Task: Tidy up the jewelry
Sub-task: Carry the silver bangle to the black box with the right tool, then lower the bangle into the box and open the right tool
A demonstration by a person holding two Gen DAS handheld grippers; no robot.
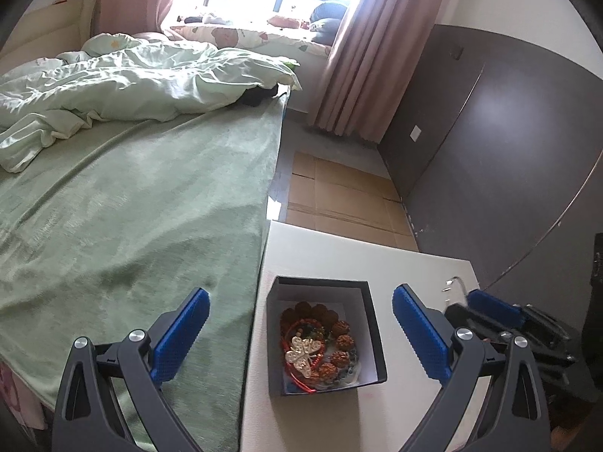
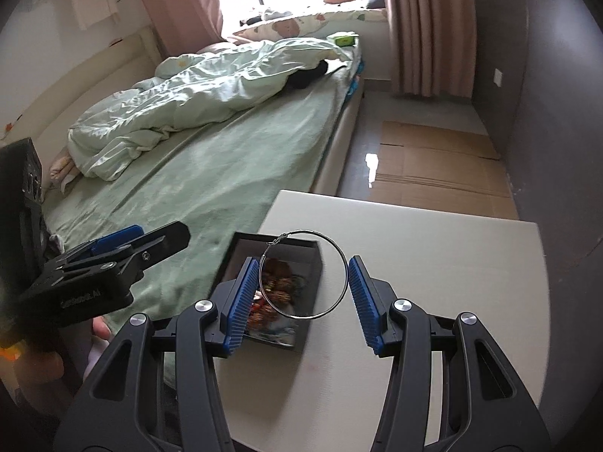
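- black cardboard jewelry box, lid off, sits on the near left part of a white table, close to the edge that runs beside the bed.
- inside the box lie a bracelet of big brown knobbly beads, a pale butterfly-shaped ornament, a thin red cord and some small dark beads; their exact order under one another cannot be told.
- left gripper hovers above the box with its blue-padded fingers spread wide, one over the green bed cover, the other over the table; nothing is between them.
- right gripper is over the table just right of the box, fingers parted.
- a large thin silver hoop earring spans the gap between the right fingers, its clasp at the top left; the rim meets both blue pads, so the hoop looks lightly pinched across its width, though the pressure cannot be judged.
- seen from the right wrist, the hoop overlaps the right part of the box; whether it is above the box or beside it is unclear.
- in the left wrist view the right gripper shows at the far right edge, with a bit of the silver wire above it.
- flattened cardboard lies on the floor beyond the table, near a dark wall and pink curtains.
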